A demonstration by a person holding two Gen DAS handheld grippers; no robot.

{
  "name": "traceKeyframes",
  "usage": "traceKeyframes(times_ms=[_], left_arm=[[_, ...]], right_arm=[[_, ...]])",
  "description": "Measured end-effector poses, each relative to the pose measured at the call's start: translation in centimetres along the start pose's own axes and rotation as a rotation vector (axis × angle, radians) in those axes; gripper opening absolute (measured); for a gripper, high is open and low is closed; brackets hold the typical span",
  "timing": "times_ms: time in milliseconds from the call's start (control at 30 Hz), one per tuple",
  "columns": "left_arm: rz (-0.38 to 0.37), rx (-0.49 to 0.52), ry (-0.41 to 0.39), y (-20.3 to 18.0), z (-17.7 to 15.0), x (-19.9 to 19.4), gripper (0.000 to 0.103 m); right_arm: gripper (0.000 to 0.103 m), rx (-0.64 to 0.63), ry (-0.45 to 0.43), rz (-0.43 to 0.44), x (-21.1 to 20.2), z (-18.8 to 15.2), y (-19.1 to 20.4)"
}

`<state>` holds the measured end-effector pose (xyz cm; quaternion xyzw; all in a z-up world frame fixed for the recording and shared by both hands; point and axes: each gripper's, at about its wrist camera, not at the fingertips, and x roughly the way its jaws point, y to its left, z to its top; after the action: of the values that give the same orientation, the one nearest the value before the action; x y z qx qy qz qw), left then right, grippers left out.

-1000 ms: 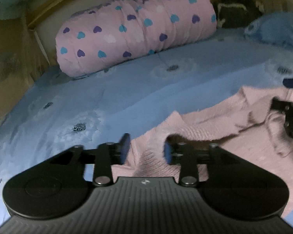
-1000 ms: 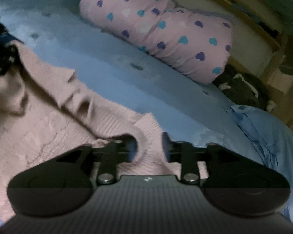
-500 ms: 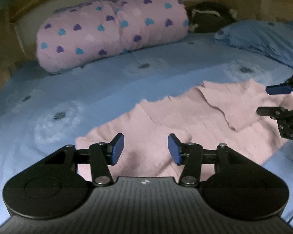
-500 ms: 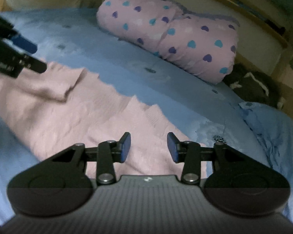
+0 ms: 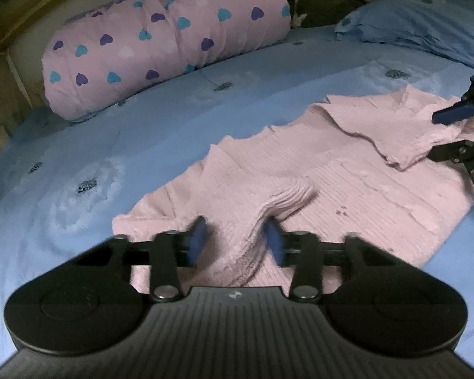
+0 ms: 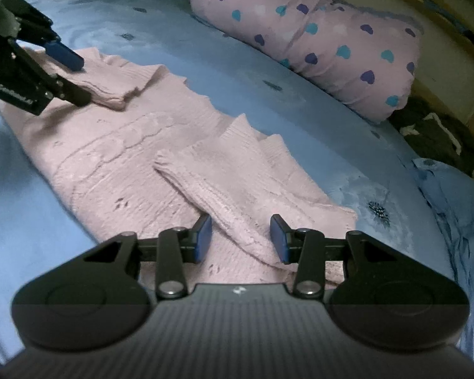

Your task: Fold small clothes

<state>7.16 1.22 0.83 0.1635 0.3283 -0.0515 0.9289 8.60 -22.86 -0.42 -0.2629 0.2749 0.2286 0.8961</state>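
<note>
The pink knit garment [image 5: 347,170] lies spread flat on the bed [image 5: 161,120], whose blue sheet carries small flower prints; both sleeves are folded in over the body. Behind it, against the headboard, rests a rolled pink quilt with hearts [image 5: 161,34], and a blue pillow [image 5: 426,22] sits off to one side. The left hand-held gripper [image 5: 235,241] has just been narrowing its jaws, and a raised ridge of the knit stands between its blue pads, pinched up off the sheet. The right hand-held gripper [image 6: 241,238] stands spread, its pads straddling the folded sleeve [image 6: 224,189] without pressing it.
</note>
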Motion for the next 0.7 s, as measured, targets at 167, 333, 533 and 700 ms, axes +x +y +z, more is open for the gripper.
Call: traceKeyframes(times_ms=[167, 333, 533, 700], left_arm=[[0.05, -0.084, -0.034, 2.1, 0.9, 0.3, 0.015], [0.119, -0.163, -0.054, 5.0, 1.5, 1.0, 0.015], [0.219, -0.275, -0.032, 8.1, 0.9, 2.6, 0.015], [0.261, -0.28, 0.004, 8.6, 0.4, 3.4, 0.016]], right_arm=[[0.014, 0.068, -0.032, 0.025, 0.6, 0.7, -0.8], [0.012, 0.138, -0.103, -0.056, 0.7, 1.2, -2.6], [0.012, 0.29, -0.113, -0.167, 2.7, 0.6, -6.0], [0.015, 0.513, -0.013, -0.252, 5.4, -1.7, -9.1]])
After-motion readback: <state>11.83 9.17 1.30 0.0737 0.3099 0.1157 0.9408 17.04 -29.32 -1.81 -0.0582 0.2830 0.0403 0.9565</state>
